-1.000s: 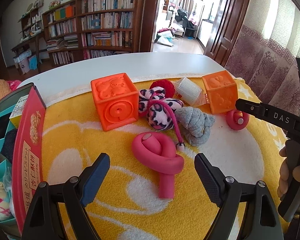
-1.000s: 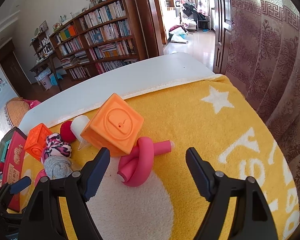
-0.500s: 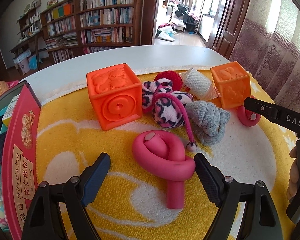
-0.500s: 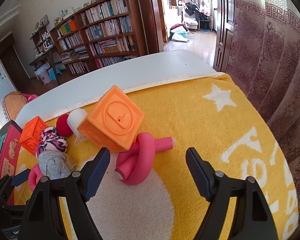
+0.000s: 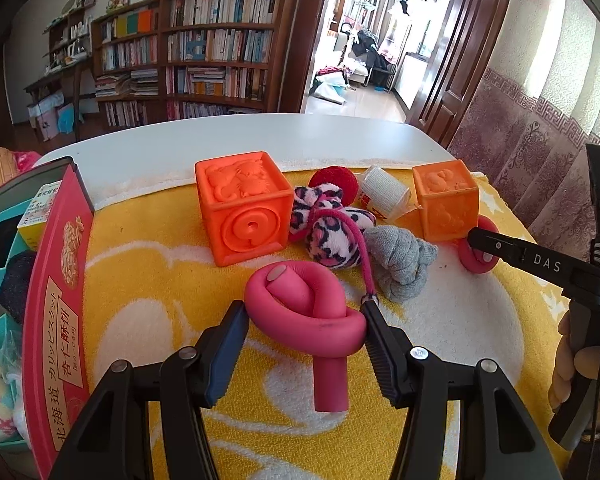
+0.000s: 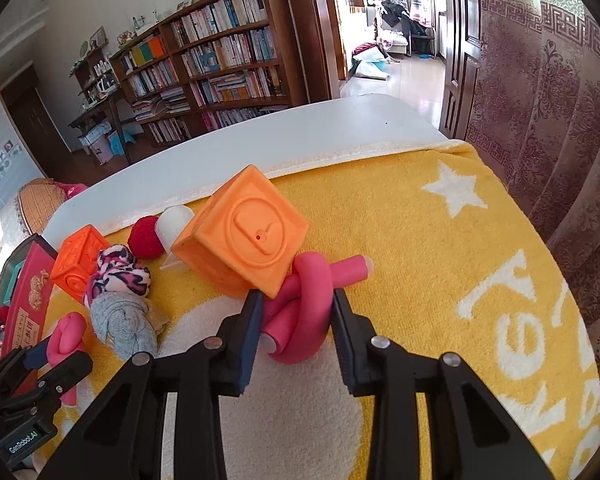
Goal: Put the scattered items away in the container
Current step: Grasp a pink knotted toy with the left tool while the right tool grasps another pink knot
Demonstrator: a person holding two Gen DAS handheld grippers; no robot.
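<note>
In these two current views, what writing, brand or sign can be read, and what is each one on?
"DAS": white letters on the right gripper arm, left wrist view.
"GenRobot.AI": label on the left gripper body, right wrist view.
"杏仁酥饼", "北海道" and a line of katakana: red tin lid.
Large white letters on the yellow towel: cut off, only partly legible.
Yellow box print, white roll label, book spines: too small.
</note>
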